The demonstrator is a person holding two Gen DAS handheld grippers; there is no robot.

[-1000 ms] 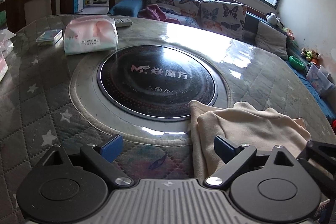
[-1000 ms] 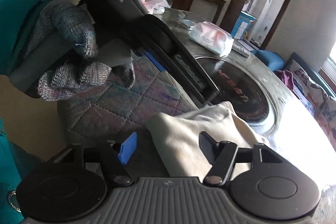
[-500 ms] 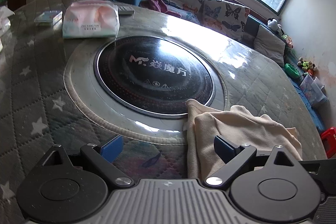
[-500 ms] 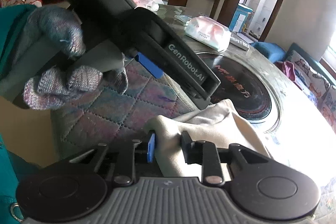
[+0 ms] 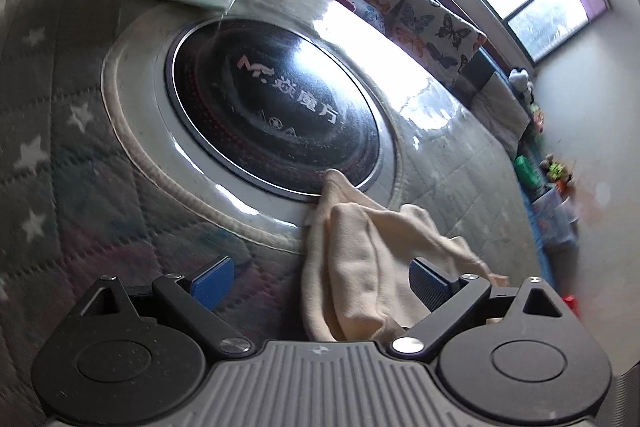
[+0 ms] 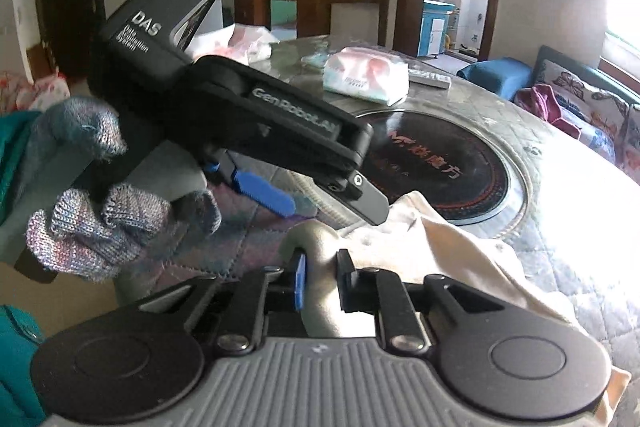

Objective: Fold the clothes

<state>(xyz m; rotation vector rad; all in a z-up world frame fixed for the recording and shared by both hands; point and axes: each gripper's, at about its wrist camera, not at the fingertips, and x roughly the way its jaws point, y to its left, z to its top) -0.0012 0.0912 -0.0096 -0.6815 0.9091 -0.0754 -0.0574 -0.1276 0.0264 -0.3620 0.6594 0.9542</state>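
Beside the round black cooktop [image 6: 436,163], the right gripper [image 6: 322,281] has just been closing and pinches the cream garment [image 6: 440,251]; the left gripper [image 5: 322,281] is spread over it.

Cream garment's [image 5: 360,267] near end hidden under gripper body.

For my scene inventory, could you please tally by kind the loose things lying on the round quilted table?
Cream fabric garment: 1
Pink-and-white soft tissue packs: 2
Grey slim remote control: 1
Small flat pale-blue packet: 1
Total: 5
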